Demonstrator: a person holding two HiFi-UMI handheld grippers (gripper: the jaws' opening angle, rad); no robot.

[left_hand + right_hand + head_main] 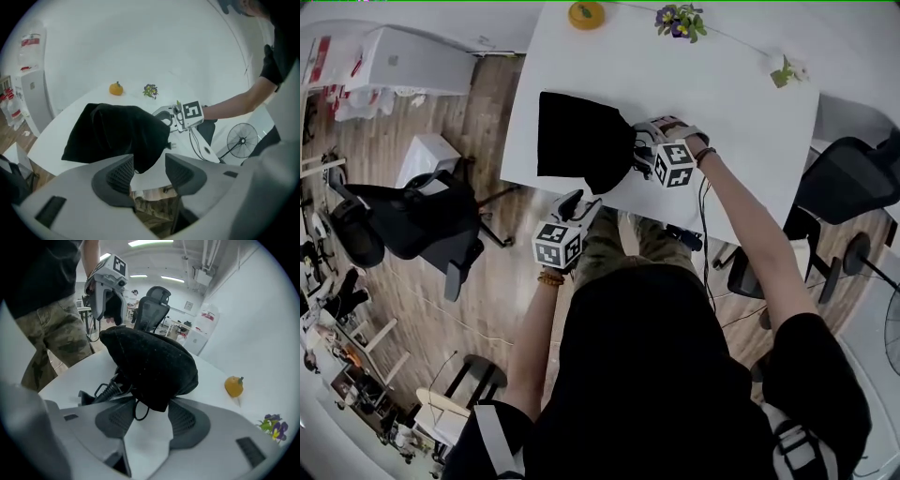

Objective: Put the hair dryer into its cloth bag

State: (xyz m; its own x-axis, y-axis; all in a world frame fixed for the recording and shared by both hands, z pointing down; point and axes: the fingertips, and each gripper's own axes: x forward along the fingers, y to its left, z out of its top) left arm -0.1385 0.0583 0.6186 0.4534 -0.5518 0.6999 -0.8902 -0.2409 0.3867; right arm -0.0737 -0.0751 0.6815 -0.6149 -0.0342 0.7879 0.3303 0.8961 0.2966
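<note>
The black cloth bag (581, 141) lies bulged on the white table (722, 94), near the table's front edge. The hair dryer's body cannot be seen. Only a black power cord with a ribbed sleeve (105, 389) comes out from under the bag's mouth, on the side toward the right gripper (641, 150).

The right gripper stands just beside that end of the bag. Its jaws are wide apart. The bag's lower edge and a thin black string loop (137, 411) reach in between the jaw tips, but the pads do not clamp them.

The left gripper (581, 200) is in front of the table edge, apart from the bag. Its jaws are fully spread and hold nothing. The bag's hanging corner is just ahead of them.
</note>
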